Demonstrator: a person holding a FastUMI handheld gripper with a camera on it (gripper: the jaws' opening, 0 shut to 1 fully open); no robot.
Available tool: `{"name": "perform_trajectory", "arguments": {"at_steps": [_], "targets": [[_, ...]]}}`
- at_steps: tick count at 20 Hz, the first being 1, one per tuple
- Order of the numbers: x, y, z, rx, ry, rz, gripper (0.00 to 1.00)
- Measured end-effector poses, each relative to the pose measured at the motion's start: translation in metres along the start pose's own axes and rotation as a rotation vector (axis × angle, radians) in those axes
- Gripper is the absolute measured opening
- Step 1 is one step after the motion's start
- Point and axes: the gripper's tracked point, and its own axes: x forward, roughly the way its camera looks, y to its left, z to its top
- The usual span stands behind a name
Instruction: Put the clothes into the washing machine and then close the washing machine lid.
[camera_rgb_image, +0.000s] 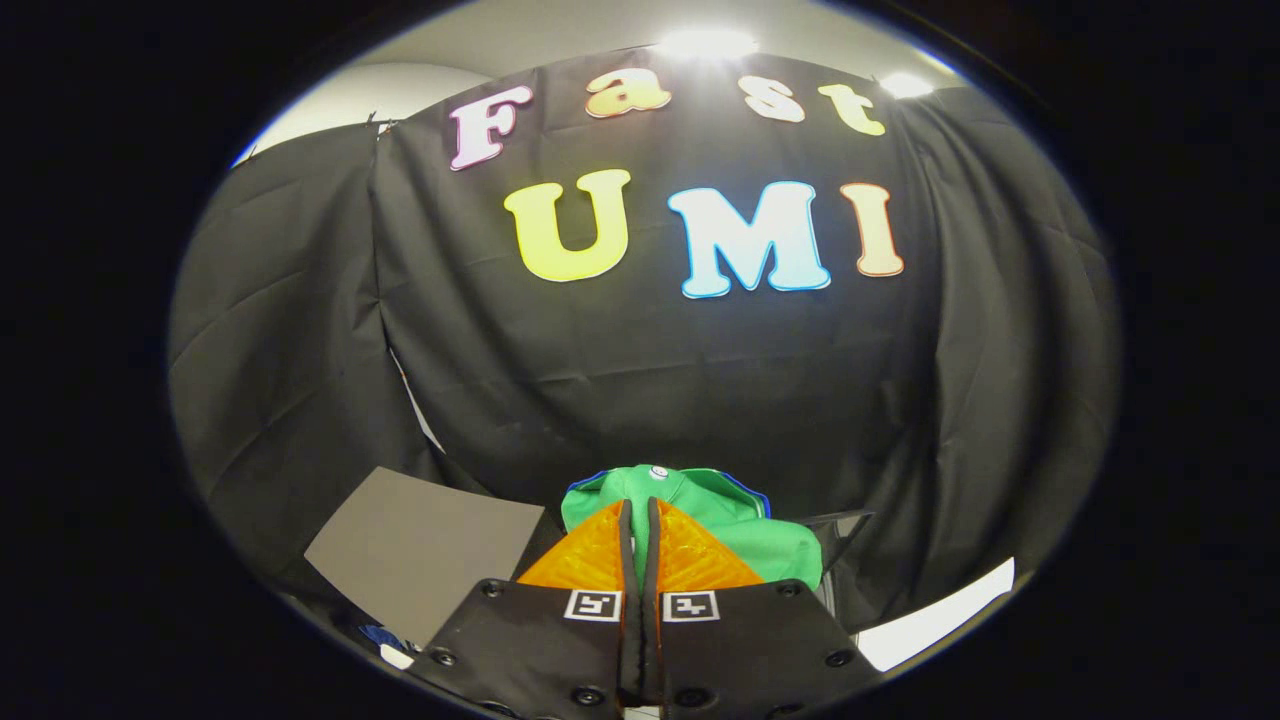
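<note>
Tongs: your gripper (640, 505) points forward at the booth wall; its two fingers are pressed together along their whole length, with only a thin dark seam between them.
Finger shape: each finger (585, 560) is a wedge that narrows to a point, its face ribbed in fine ridges; the wedges sit on flat dark plates fastened with round screws.
Markers: a small square printed tag (592, 605) lies on each plate, just behind the wedges.
Hold: you cannot tell whether any cloth is caught in the seam; the tips meet right against the garment, and the contact itself is hidden.
Garment: the green clothing (740, 530) lies just ahead of the tips and spreads beyond them, mostly to the right finger's side; it is soft and rumpled into rounded folds, with a thin blue edging along its far rim and a small pale round spot, perhaps a button, near its top.
Flat panel: a smooth, matt grey sheet (425, 550) with straight edges and square corners lies tilted beside the left finger.
Frame: a thin dark angular frame (840, 525) stands just beyond the garment on the right finger's side.
Wall: black cloth (700, 380) hangs well beyond the tips in long creases and vertical folds.
</note>
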Motion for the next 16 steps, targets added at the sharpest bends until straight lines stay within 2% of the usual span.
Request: {"name": "perform_trajectory", "arguments": {"at_steps": [6, 16], "targets": [[0.008, -0.025, -0.017, 0.011, 0.027, -0.016, 0.01], [0.032, -0.041, -0.080, -0.008, 0.110, -0.034, 0.01]]}}
